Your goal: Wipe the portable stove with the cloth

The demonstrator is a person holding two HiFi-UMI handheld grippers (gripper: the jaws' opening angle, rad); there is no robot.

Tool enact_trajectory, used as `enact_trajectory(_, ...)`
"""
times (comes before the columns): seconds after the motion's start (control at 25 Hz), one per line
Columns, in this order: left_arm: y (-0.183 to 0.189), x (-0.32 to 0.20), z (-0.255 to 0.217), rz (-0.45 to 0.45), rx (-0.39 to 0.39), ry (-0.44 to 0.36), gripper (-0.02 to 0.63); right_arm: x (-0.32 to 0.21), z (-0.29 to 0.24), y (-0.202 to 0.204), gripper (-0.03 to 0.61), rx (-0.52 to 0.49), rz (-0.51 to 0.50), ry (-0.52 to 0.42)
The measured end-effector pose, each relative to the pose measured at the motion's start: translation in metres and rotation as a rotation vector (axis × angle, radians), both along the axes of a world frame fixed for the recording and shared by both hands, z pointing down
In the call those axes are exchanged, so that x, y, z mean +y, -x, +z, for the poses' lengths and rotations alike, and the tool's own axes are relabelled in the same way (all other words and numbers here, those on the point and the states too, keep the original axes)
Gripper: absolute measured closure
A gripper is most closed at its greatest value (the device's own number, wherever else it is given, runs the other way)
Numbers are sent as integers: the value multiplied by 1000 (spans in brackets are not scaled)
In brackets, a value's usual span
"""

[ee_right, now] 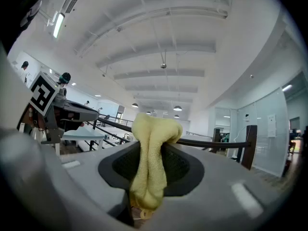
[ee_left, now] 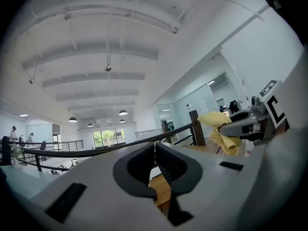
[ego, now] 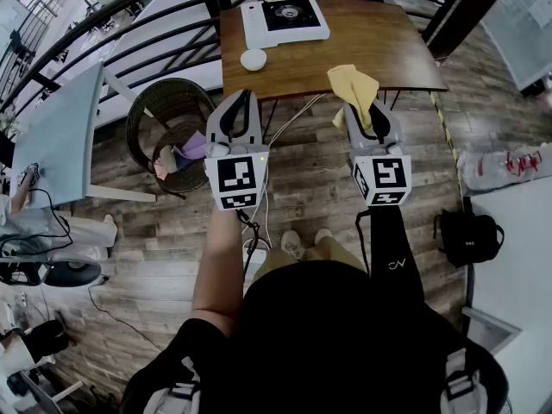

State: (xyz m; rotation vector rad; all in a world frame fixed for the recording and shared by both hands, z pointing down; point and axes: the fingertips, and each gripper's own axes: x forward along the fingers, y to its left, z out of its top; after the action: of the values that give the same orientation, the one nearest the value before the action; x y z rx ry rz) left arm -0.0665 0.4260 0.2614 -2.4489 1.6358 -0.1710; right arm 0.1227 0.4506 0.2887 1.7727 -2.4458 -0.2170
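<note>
Operator torso [ego: 328,335]: black-clad and lowest in the head view. Both grippers are held out ahead of it, over the plank floor and short of the table.
Left gripper [ego: 244,97]: jaws are pressed together; nothing is held between them.
Right gripper [ego: 371,110]: jaws are clamped on the yellow cloth [ego: 354,83], which is bunched, with a fold above the tips and a tail below.
Portable stove [ego: 285,20]: set at the far left corner of the wooden table [ego: 371,46], well apart from both grippers.
White round object [ego: 254,59]: lies just beside the stove's near edge.
Step (judged): approach; wiping is not yet begun.
Risk 1: the stove could be pushed toward the table's far edge by wiping pressure if it is not steadied by the left gripper.
Risk 2: the round object could be swept off by the cloth's loose tail.
Risk 3: the stove top could be scraped by the hard jaw tips, as the cloth is bunched rather than spread.
</note>
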Motion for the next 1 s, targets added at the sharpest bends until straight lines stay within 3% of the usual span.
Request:
enact_trajectory(0.68,2,12,-4,29,11,-14,600,9,-2,-4,451,-47,60,7)
enact_trajectory(1.0,-6,-16,4,28,18,-1,600,-19,12,-13,451,-42,56,36)
